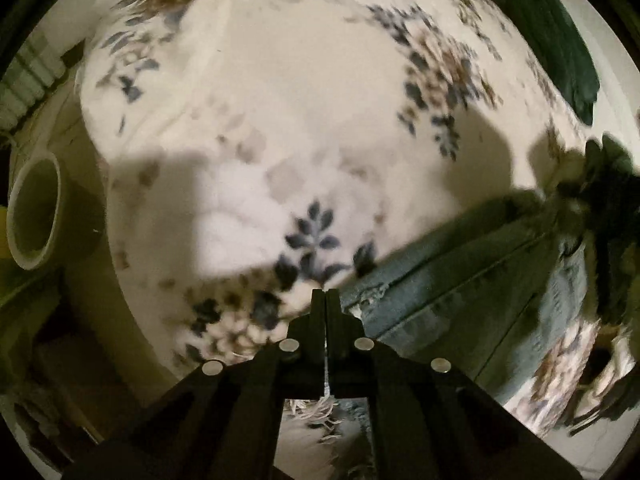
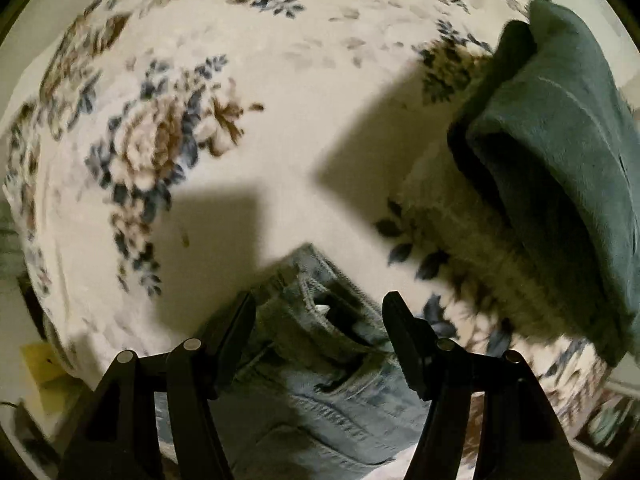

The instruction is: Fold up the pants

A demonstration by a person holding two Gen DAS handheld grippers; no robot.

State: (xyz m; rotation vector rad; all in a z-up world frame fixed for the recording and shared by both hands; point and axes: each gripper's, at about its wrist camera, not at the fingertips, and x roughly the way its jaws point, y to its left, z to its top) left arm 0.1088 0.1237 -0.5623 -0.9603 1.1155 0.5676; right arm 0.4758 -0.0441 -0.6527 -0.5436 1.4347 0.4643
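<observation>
Left wrist view, left to right. A pale cylindrical roll with a hollow core [image 1: 34, 214] lies on its side at the far left, off the edge of the white floral-printed bedspread [image 1: 280, 100] that fills most of the frame. The left black two-finger tongs [image 1: 325, 300] are clenched, their tips pressed together with only a thin seam between them. Frayed white threads of a hem show directly beneath the tongs; whether any fabric is pinched between the tips cannot be told. To the right of the tips, the light blue denim pants [image 1: 472, 280] stretch as a leg panel with long seams toward the right edge of the frame, resting on the bedspread. At the upper right a dark green cloth [image 1: 560, 40] lies on the bedspread, well apart from the pants.

Right wrist view, left to right. The floral bedspread [image 2: 200, 80] covers the upper and left area, crossed by hard-edged shadows. The right black two-finger tongs [image 2: 319, 300] stand released, fingers wide apart and holding nothing. Between and below the fingers lies the waistband end of the denim pants [image 2: 320, 360], with a belt loop and stitching visible. At the right, a folded teal-green cloth [image 2: 560, 160] rests on the bedspread, apart from the pants.
</observation>
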